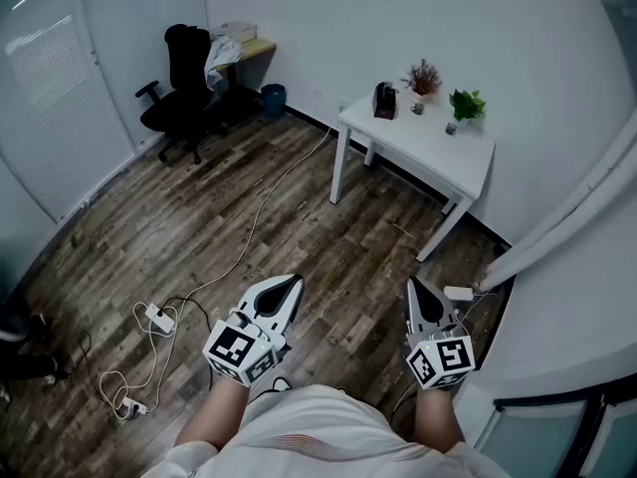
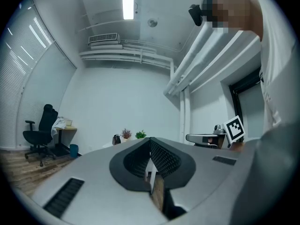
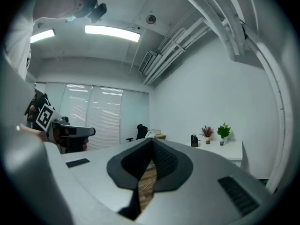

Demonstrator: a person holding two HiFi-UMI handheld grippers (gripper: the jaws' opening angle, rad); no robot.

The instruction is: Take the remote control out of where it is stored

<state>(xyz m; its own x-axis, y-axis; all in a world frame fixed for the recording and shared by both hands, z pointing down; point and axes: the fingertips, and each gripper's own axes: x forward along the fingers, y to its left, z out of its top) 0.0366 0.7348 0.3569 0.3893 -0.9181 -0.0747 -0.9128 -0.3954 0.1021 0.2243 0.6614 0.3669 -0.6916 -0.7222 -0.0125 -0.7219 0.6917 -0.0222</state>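
A small dark holder (image 1: 384, 101) stands on the far corner of a white table (image 1: 428, 147) across the room. It is too small to tell whether a remote is in it. The right gripper view shows the same holder (image 3: 194, 140) far off, and so does the left gripper view (image 2: 116, 139). My left gripper (image 1: 292, 285) and right gripper (image 1: 413, 285) hang close to my body over the wood floor, well short of the table. Both point forward, with their jaws shut and nothing between them.
On the table a reddish plant (image 1: 424, 78), a green plant (image 1: 466, 105) and a small cup (image 1: 417, 109) stand by the holder. A black office chair (image 1: 184, 78), a desk (image 1: 244, 53) and a blue bin (image 1: 274, 99) are at the back left. Power strips and cables (image 1: 157, 317) lie on the floor to my left.
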